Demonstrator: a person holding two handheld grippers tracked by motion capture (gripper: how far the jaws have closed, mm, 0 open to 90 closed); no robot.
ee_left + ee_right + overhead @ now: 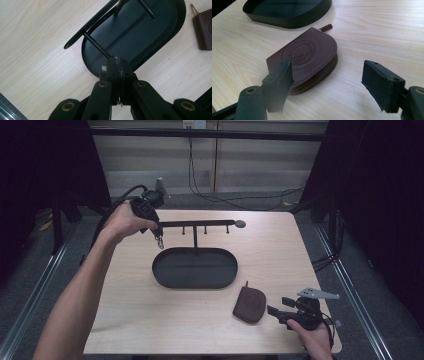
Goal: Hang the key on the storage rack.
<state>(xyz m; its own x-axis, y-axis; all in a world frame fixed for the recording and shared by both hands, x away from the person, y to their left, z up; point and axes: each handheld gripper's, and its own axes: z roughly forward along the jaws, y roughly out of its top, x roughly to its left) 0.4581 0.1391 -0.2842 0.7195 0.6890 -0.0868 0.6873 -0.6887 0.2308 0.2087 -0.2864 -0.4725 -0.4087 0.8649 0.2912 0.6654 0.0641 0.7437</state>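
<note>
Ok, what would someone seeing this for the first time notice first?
Probably the black stand with its oval tray mid-table. The left claw hangs by the stand's left end, shut on a small metal piece. Near the front right a brown pouch lies flat, with the open right claw just behind it.

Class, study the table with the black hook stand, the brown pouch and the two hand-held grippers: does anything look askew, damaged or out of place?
Nothing stands out. The black stand sits upright and undamaged; the brown pouch lies flat, zipped, beside its tray. The left hand-held gripper is shut on a small metal thing near the stand's bar; the right hand-held gripper is open at the pouch.
</note>
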